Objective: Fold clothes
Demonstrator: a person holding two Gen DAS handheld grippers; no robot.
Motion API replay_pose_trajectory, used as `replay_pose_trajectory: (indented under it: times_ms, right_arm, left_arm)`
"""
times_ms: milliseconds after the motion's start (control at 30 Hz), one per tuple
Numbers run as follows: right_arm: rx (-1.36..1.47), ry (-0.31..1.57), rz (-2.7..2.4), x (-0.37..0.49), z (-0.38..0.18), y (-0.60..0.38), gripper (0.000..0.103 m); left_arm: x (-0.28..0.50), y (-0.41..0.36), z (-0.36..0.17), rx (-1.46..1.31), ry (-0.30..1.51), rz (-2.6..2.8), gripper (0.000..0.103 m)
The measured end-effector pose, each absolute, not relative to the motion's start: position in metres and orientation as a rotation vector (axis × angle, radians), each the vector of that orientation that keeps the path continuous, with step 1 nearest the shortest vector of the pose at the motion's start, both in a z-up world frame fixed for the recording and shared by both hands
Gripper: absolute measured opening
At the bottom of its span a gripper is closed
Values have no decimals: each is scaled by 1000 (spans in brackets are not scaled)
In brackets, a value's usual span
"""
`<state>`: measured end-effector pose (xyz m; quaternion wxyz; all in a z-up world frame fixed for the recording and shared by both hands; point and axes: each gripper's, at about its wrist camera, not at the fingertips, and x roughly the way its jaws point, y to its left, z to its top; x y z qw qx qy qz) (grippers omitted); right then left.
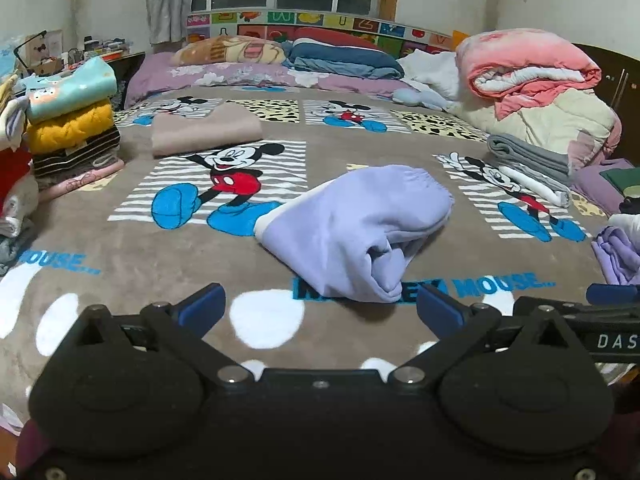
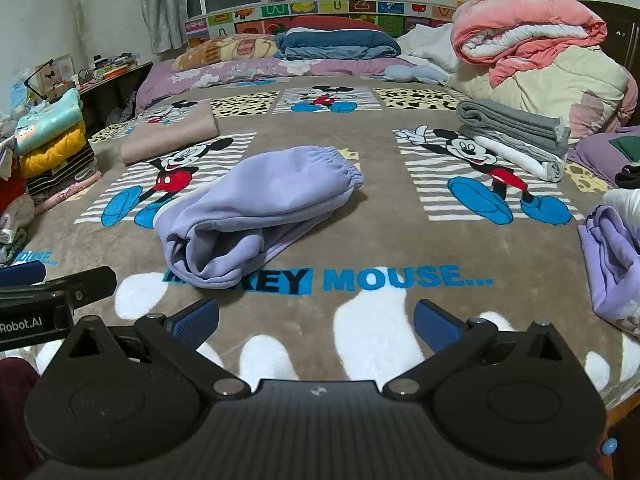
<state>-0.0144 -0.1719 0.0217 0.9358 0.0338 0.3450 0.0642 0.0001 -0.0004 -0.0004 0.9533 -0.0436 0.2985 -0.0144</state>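
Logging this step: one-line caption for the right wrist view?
Open right tool facing folded lavender pants on the Mickey Mouse blanket.

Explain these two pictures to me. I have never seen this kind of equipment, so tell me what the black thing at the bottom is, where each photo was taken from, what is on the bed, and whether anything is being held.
No robot here: a person holds a two-finger gripper in each hand, each with a camera looking forward along its fingers. One picture comes from the left gripper, the other from the right gripper. The black shape at the bottom is the tool itself; the blue pieces are its finger pads. Both stand open and hold nothing. On the Mickey Mouse blanket lies a folded lilac garment just ahead of both tools. Around it are a folded beige garment, a grey and white folded stack, a crumpled lilac item at the right edge, and a tall stack of folded clothes on the left.
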Motion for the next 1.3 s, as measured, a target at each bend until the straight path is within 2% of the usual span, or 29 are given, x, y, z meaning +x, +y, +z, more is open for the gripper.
replay_pose_trajectory:
  times_ms: [1300]
  right_arm:
    - [63,701,134,-11,16,-172,103]
  left_arm:
    - [4,-6,-6,-63,617,-31,103]
